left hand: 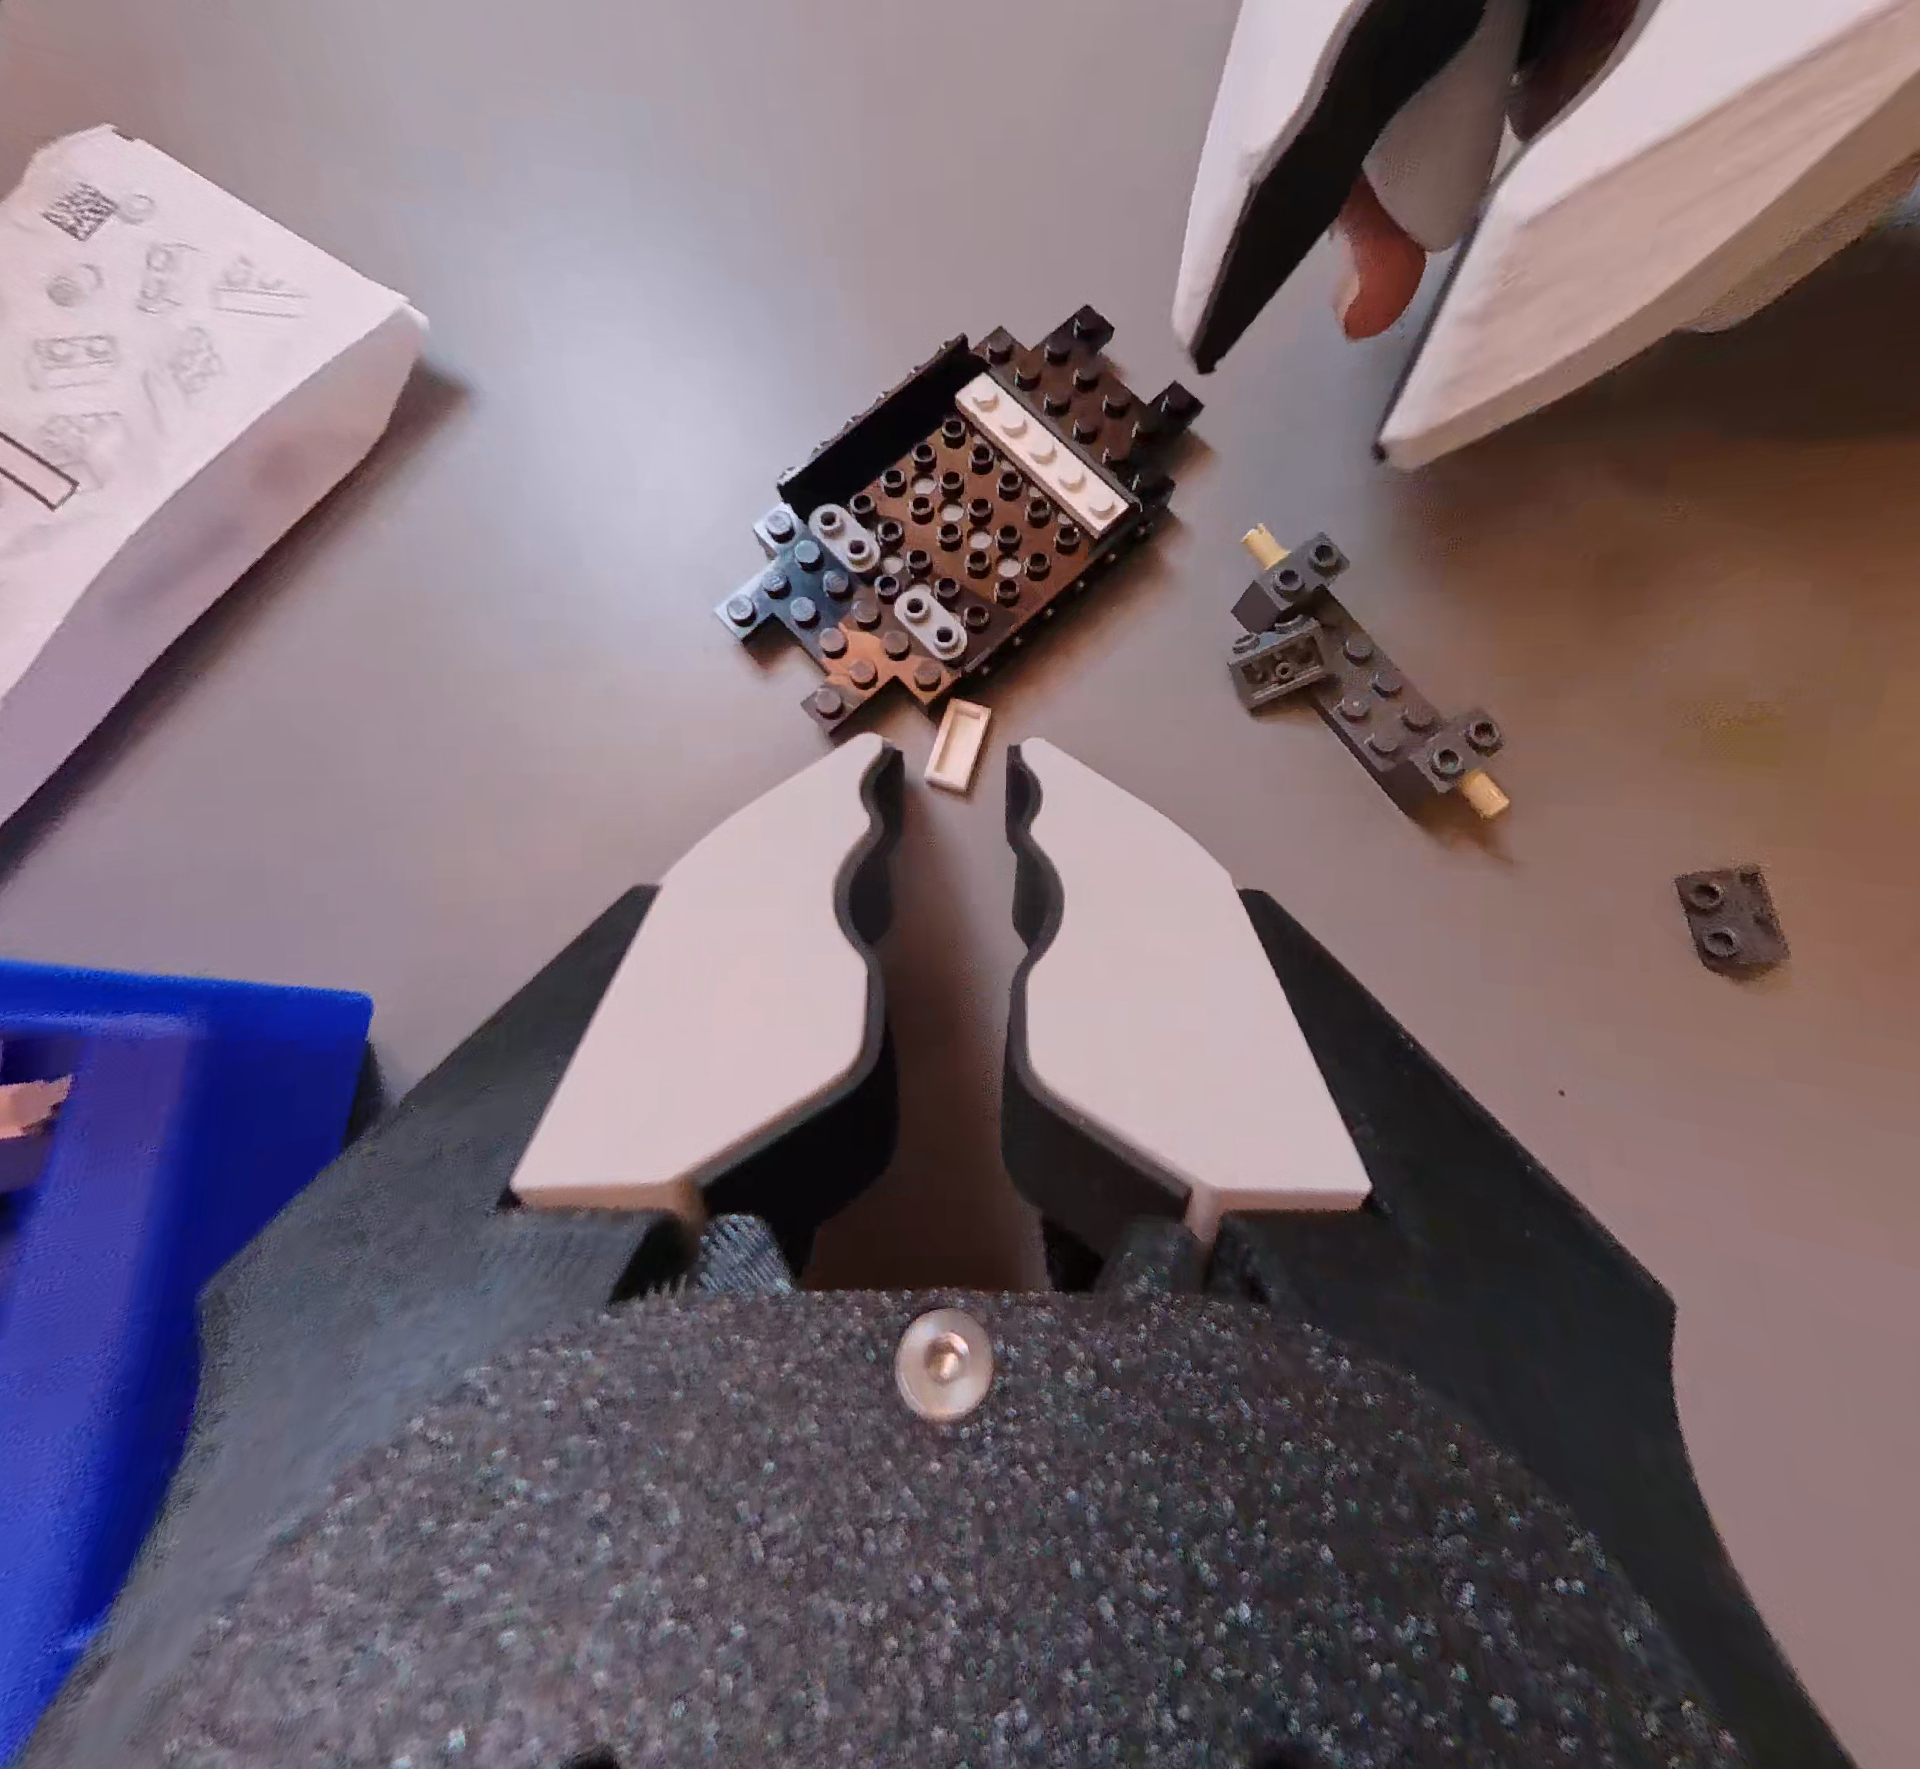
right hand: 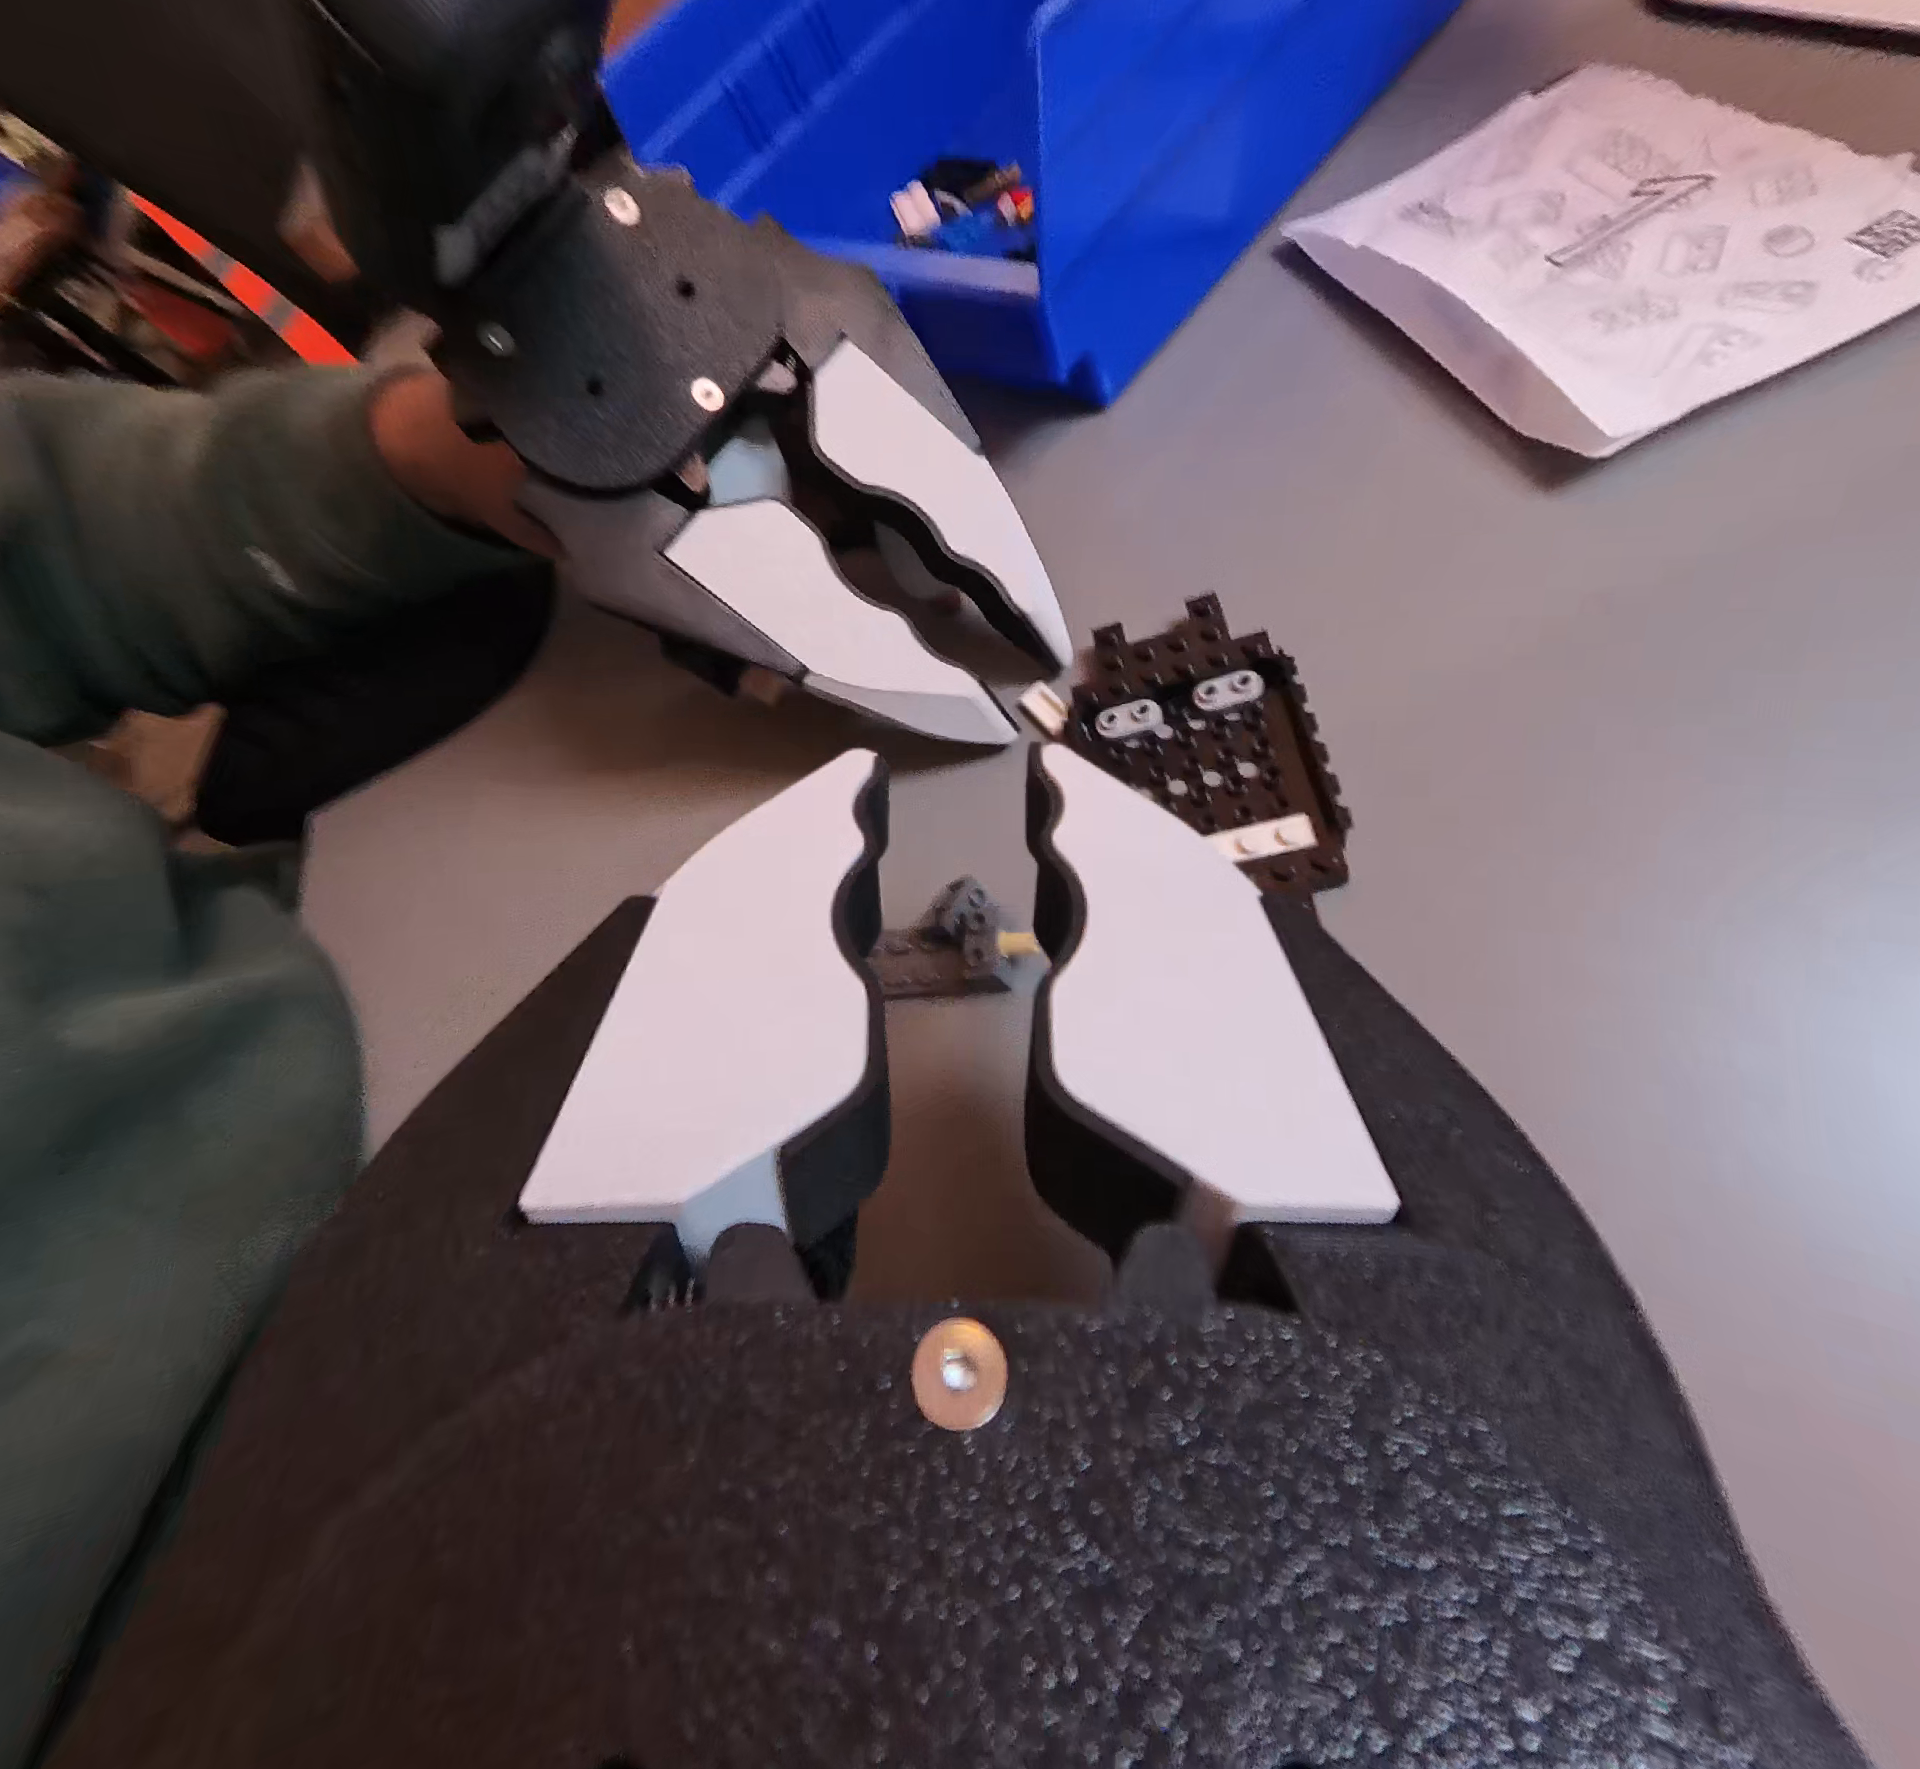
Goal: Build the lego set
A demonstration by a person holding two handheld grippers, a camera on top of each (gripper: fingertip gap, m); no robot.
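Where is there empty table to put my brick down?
Bare table lies between the paper bag and the black brick plate, and beyond the plate. It is crowded around the plate: the small white tile, left gripper, right gripper and grey axle piece sit close.

Grey worktop (left hand: pixel 623 161), matt and plain. Black studded brick plate (left hand: pixel 966 524) at the centre, crossed by one white strip (left hand: pixel 1044 452) and dotted with two pale grey links. Just beside the plate, a cream tile (left hand: pixel 957 747). Near the plate, a dark grey brick piece (left hand: pixel 1361 680) with tan pins (one at each end). White printed sheet (left hand: pixel 156 348) with grey line drawings; blue bin (right hand: pixel 935 57). White-faced, black-bodied left hand-held gripper (left hand: pixel 948 758).
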